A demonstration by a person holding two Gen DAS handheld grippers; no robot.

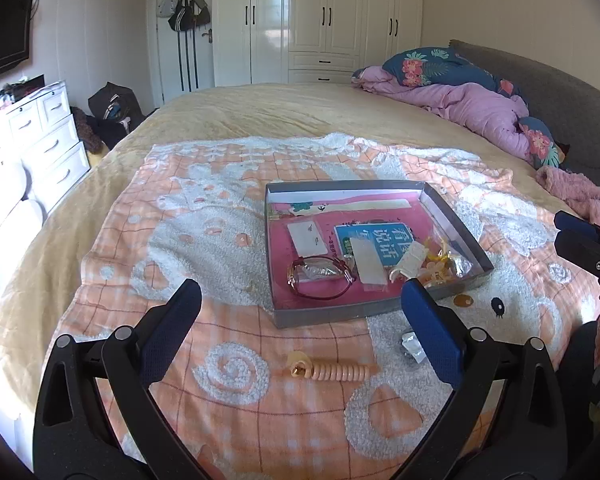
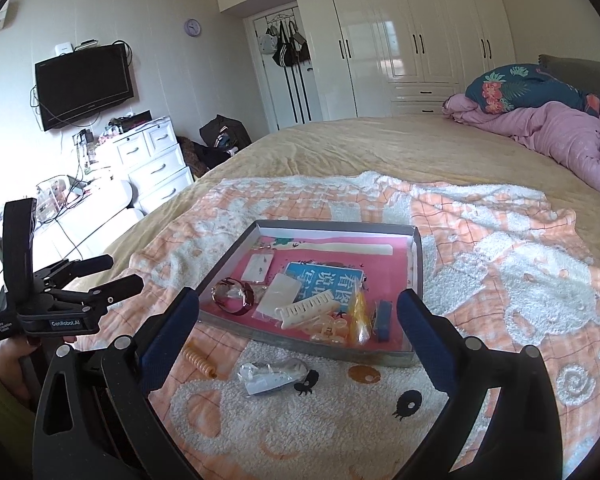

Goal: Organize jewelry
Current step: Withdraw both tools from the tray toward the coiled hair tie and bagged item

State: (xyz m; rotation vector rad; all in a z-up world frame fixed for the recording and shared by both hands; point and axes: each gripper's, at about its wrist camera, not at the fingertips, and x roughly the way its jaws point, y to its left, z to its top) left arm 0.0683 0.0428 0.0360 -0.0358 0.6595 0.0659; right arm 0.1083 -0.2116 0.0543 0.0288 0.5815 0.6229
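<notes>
The left gripper hangs above the bed with its two blue-padded fingers spread wide and nothing between them. Below its gap, on the orange and white blanket, lies a peach spiral hair tie, and beside the right finger sits a small clear packet. An amber oval piece rests on the blanket just outside the near right corner of the box.

The right gripper is also released, fingers wide apart and empty, held low over the blanket in front of the box. Seen from this side, the left gripper is at the far left edge, gripped by a hand in a green sleeve.

The shallow grey box sits on the blanket just past both grippers. Its floor is lined with a pink printed sheet and a blue booklet. Inside it lie a dark red bracelet around a clear wrapper, a white earring card, a white comb-like hair clip, a heap of pale orange hair rings, a yellow wrapped piece and a blue clip near the right wall.

Beyond the blanket spreads the yellow bedspread, with a crumpled pink quilt at the far right.
</notes>
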